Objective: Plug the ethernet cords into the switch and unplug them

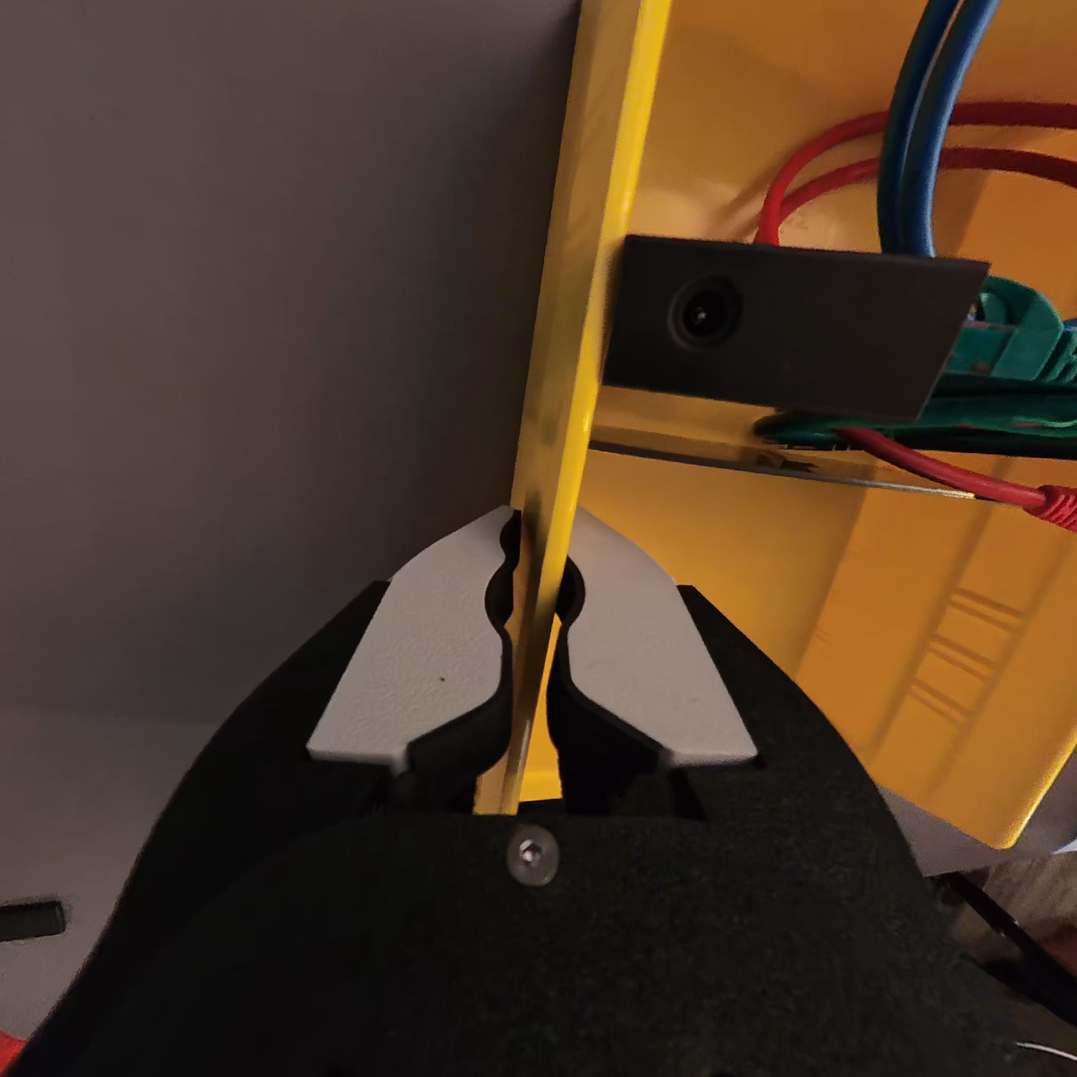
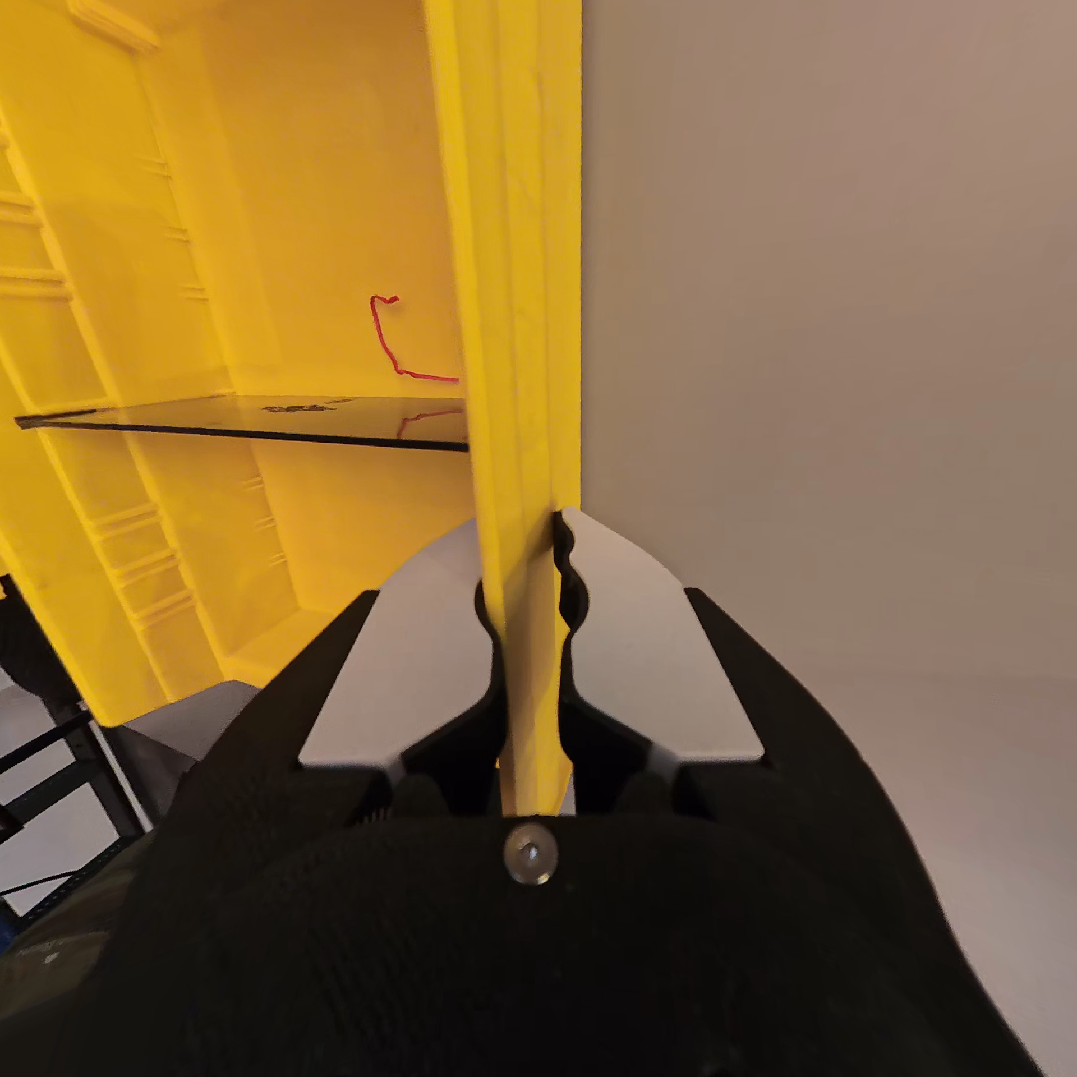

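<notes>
The switch [image 1: 781,332] is sitting on the shelf [image 1: 699,451] inside the yellow bin [image 1: 588,291], whose rims I am clamping with my left claw [image 1: 536,594] and right claw [image 2: 527,588], probably to steady it.

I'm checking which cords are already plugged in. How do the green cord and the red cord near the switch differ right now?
The green cord has its plug at the black switch's end, seemingly seated; the red cord's plug hangs free below the shelf. The green plug looks bulkier here; the red one slimmer. Both lie inside the yellow bin, untouched: the left gripper clamps the bin's edge.
</notes>
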### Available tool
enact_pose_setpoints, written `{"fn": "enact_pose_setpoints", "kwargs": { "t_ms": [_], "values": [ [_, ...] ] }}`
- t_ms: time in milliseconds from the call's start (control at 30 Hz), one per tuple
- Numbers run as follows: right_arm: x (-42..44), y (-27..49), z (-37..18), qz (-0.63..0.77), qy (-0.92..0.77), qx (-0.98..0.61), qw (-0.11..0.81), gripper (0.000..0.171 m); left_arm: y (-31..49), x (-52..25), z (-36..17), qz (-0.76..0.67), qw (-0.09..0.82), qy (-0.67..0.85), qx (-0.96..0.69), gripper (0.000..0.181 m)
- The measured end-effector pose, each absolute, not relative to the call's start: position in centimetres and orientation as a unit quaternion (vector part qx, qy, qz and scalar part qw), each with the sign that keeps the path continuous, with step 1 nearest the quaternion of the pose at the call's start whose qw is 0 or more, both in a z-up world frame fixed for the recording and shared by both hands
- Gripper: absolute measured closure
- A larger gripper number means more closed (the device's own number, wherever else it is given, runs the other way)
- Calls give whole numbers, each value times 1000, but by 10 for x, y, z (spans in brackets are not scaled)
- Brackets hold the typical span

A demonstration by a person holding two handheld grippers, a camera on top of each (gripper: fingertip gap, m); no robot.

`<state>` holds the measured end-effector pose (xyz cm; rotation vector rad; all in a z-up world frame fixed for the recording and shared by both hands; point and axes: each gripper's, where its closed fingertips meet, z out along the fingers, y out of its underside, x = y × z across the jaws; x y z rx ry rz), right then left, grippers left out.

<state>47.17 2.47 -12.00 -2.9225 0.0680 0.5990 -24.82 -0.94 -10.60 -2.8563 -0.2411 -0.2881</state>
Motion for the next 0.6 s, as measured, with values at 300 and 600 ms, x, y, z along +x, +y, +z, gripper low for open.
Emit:
{"fn": "enact_pose_setpoints", "kwargs": {
  "t_ms": [300, 600],
  "values": [
    [470, 33, -113, 204, 12, -973, 110, 147, -12, -240, -105, -137, 132, -89, -978, 166],
    [504, 76, 3, 6, -5, -915, 403, 141, -6, -244, -88, -134, 204, -24, -969, 121]
  ]
}}
